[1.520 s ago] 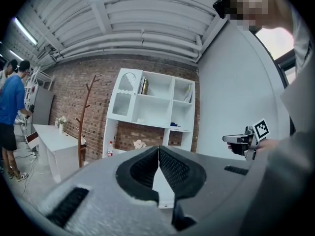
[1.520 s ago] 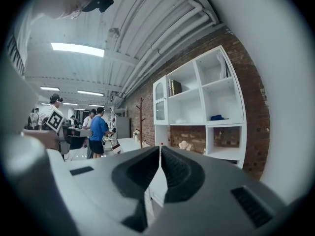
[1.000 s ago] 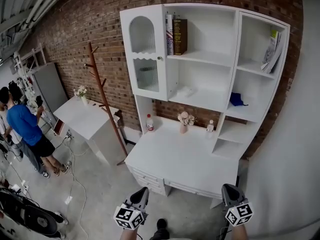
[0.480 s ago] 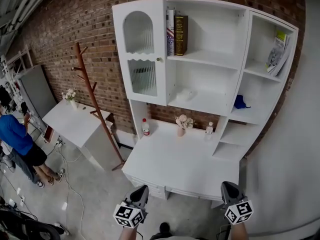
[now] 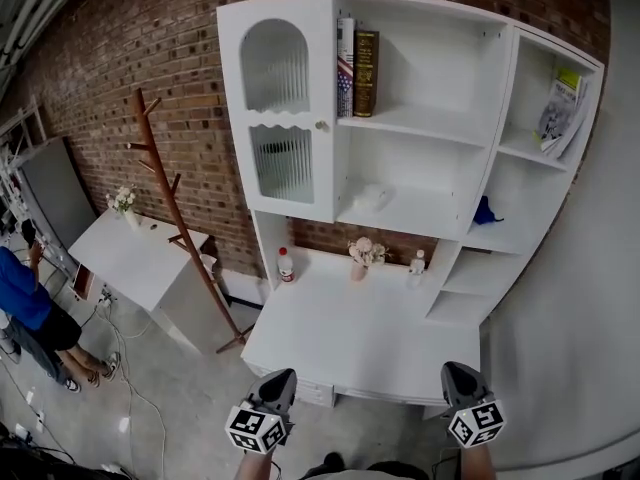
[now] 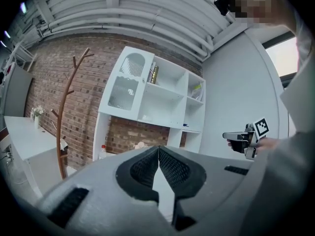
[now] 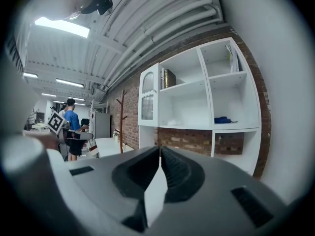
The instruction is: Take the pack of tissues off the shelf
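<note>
tissues: white pack point(image 5: 372, 196) lying on the middle shelf point(image 5: 425, 214), at 12 o'clock from both grippers and well apart from them; not yet touched.
neighbours: books point(image 5: 357, 58) at its 12 o'clock, one shelf up; blue cloth point(image 5: 486, 211) at its 3 o'clock, in the next bay; flowers point(image 5: 362, 251) at its 6 o'clock, down on the table point(image 5: 350, 333).
left gripper point(image 5: 284, 378): at 7 o'clock of the head view, jaws together, nothing between them.
right gripper point(image 5: 456, 374): at 5 o'clock, jaws likewise together and empty.
why held so: both sit low and about level, short of the table's near edge. this looks like the approach, with nothing in reach to grip. one gripper will have to spread before it meets the pack.
why the pack suits a reach: its bay is open at the front; the glazed door point(image 5: 283, 118) covers only the bay at its 9 o'clock.
head view only: the whole table top, the bottle point(image 5: 285, 265), the floor, and both grippers at once.
left gripper view only: the right gripper side-on at 3 o'clock; the pack is too small to make out well.
right gripper view only: the left gripper at 9 o'clock, a person point(image 7: 72, 119) behind it, ceiling lamps, and the pack seen level as a low white lump.
</note>
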A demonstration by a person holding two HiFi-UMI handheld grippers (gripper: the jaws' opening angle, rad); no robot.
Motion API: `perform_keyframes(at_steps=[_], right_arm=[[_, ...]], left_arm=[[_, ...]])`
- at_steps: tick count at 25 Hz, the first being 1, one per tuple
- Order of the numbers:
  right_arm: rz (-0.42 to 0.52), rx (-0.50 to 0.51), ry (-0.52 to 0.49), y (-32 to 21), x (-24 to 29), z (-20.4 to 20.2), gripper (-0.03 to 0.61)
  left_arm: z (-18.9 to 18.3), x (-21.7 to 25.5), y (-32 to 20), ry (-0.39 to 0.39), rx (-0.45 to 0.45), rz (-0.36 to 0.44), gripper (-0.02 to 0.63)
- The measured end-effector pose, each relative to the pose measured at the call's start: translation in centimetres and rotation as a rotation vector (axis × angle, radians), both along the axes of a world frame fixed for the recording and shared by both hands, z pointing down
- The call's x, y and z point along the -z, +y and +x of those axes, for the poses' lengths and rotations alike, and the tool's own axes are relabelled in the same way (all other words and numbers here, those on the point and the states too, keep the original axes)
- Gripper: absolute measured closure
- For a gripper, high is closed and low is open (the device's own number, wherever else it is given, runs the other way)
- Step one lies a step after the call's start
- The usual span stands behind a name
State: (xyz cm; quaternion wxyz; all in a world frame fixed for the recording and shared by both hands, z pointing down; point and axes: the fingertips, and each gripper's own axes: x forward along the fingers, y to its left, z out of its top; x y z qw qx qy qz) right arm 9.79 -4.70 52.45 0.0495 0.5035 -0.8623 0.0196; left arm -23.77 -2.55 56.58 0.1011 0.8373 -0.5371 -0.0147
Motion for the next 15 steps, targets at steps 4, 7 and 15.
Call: perform_keyframes(at_steps=[4,7,15], right_arm=[[-0.011,-0.012,-0.003,-1.0,-0.3,-0.4,0.547],[-0.019,-0.019,-0.010,-1.7,-0.5,-0.6,0.548],[-0.019,0.003,-0.013,-4.5,-0.5,-0.6,0.548]], left_arm=[[-0.4,0.1,-1.3,0.005,-0.011,-0.003,0.588],[-0.4,-0.4,-2.0,0.003,-0.019,-0.016,0.588],[-0.4,-0.6,-3.9,-0.012,-0.001,-0.029,0.588]])
